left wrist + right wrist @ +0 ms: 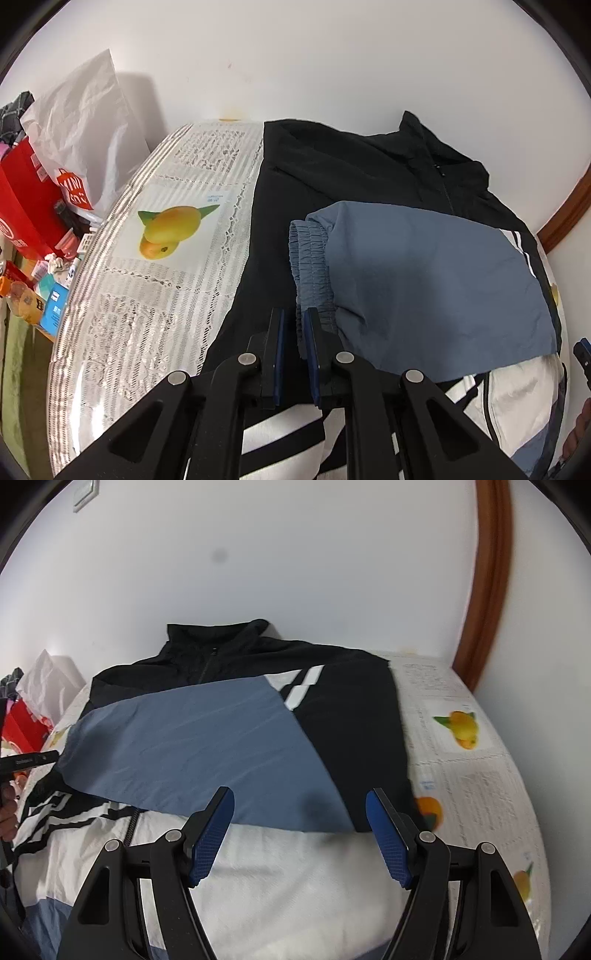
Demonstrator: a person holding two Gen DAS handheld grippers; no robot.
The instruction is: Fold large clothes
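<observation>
Two tools work over one jacket (351,720), which lies zip-up and spread flat on the worktop (166,302), collar at the far side from both tools. One blue sleeve (192,746) is laid across the black chest, and its gathered cuff (310,258) ends right at the tips of the left tool (295,317). That tool is all but pressed together, only a slit showing, and nothing seems caught in it. The right tool (300,795) hangs spread wide and empty, with the sleeve's near edge just ahead of its tips and white cloth beneath it.

Likeliest trouble, as I judge it: if a thread of the elastic cuff snags on the left tool as it draws away, the cuff comes along and the sleeve slews off the chest. The cloth looks slick, so the sleeve may also slide back unaided. A low pass by the right tool would ruck the flat blue panel.

Count: one jacket, one folded sleeve, one cuff, two white stripes (303,686) beyond the right tool, one white bag (85,122) and one red box (26,192) far left of the left tool
</observation>
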